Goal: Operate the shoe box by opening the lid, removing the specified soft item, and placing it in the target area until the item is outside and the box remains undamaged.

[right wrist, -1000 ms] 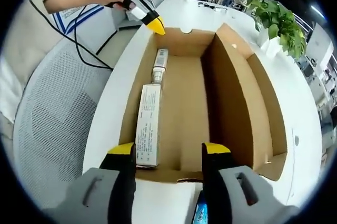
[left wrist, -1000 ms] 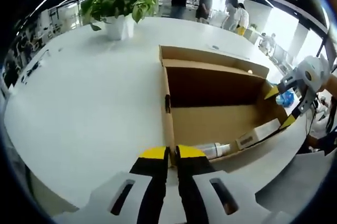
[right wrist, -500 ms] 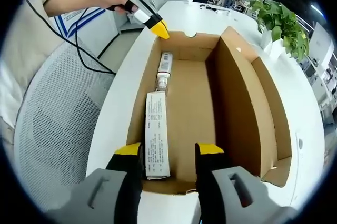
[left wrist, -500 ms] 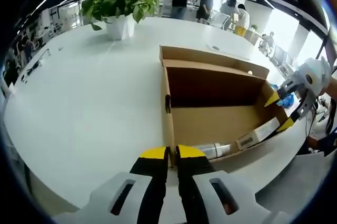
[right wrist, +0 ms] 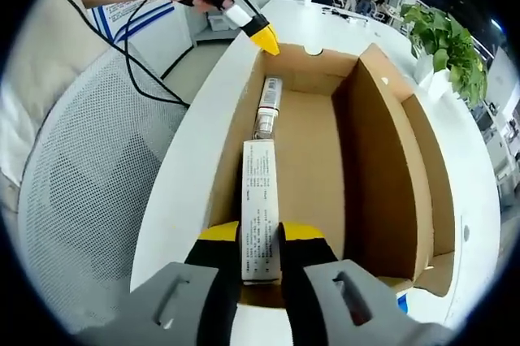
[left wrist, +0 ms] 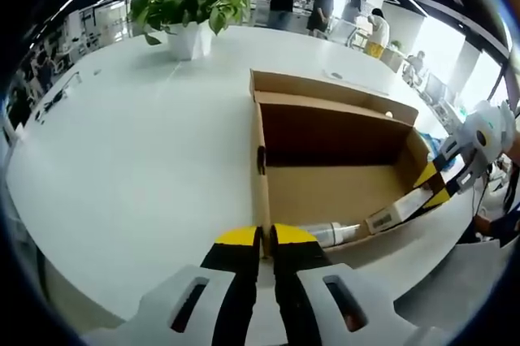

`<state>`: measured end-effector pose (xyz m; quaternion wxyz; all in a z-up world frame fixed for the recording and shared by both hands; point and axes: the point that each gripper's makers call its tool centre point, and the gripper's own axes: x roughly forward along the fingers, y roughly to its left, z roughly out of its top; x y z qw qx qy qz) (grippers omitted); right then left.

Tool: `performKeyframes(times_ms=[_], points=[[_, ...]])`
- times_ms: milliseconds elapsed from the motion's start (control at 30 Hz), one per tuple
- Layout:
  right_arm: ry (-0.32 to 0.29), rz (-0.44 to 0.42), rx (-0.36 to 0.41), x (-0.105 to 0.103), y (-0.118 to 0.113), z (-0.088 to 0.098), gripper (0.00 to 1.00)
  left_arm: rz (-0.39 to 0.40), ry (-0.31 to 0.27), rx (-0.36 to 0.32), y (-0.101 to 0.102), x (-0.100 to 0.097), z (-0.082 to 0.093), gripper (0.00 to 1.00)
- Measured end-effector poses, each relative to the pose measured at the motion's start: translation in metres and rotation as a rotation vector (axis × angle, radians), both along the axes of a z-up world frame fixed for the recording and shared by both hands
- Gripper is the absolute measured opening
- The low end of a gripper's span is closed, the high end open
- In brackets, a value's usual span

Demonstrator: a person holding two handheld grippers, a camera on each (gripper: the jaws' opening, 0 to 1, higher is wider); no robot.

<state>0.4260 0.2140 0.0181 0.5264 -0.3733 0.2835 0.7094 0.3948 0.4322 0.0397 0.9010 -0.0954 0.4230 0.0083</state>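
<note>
The open cardboard shoe box [right wrist: 357, 159] is seen on the white surface [left wrist: 130, 151], its lid flap raised along one long side. Inside, a long white printed carton [right wrist: 260, 208] lies end to end with a silvery tube [right wrist: 266, 106]. The right claw [right wrist: 260, 234] is pinched on the carton's near end. The left claw [left wrist: 265, 237] is pressed together on the box's end wall rim, the tube just beyond its tips
</note>
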Motion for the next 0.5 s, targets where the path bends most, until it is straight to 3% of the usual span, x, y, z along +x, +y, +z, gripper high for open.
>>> performKeyframes(times_ms=[500], points=[[-0.006,-0.045,0.048,0.004,0.000,0.020,0.14,-0.004,0.006,0.007,-0.001,0.000,0.000,0.03]])
